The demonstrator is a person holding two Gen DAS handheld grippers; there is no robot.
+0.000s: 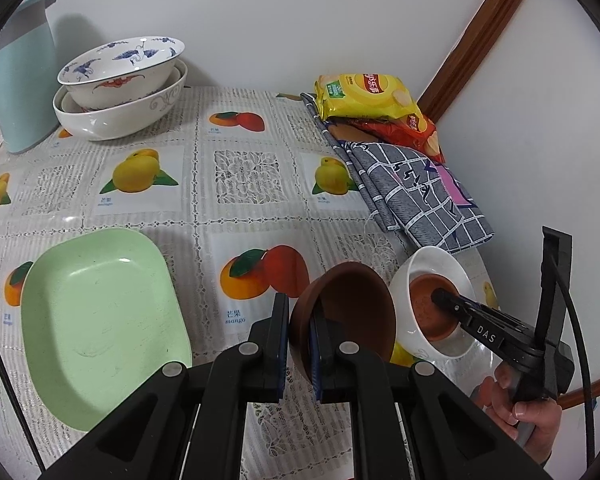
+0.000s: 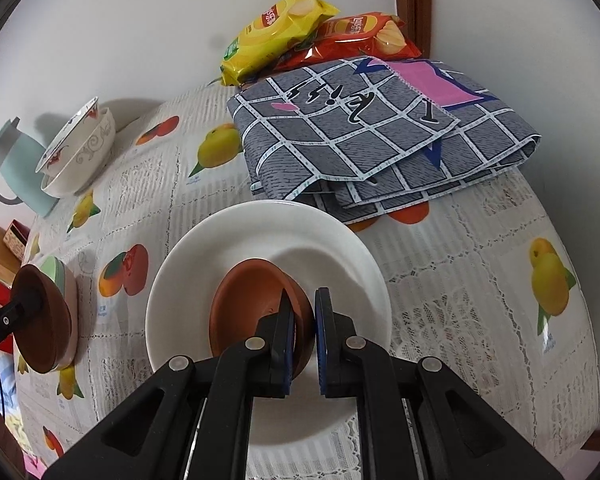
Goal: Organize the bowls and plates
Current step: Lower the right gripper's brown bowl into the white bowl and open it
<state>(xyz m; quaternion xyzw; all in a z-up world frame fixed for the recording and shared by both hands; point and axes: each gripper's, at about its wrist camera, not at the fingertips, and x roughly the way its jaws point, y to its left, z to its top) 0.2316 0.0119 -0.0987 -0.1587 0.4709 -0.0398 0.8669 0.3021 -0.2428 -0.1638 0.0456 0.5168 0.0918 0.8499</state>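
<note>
My left gripper (image 1: pixel 300 326) is shut on the rim of a brown bowl (image 1: pixel 352 312), tilted on edge above the table; it also shows in the right wrist view (image 2: pixel 40 320). My right gripper (image 2: pixel 304 322) is shut on the rim of a second brown bowl (image 2: pixel 244 304), which sits inside a white bowl (image 2: pixel 220 248). In the left wrist view that white bowl (image 1: pixel 428 268) stands at the table's right edge with the right gripper (image 1: pixel 444 294) reaching into it. A green square plate (image 1: pixel 96 320) lies at the left. Two stacked patterned bowls (image 1: pixel 120 80) stand at the back left.
A light blue jug (image 1: pixel 24 76) stands at the back left by the wall. A folded grey checked cloth (image 2: pixel 380 128) and crisp packets (image 2: pixel 280 28) lie at the back right. The fruit-print tablecloth (image 1: pixel 244 176) covers the table; its rounded edge is close on the right.
</note>
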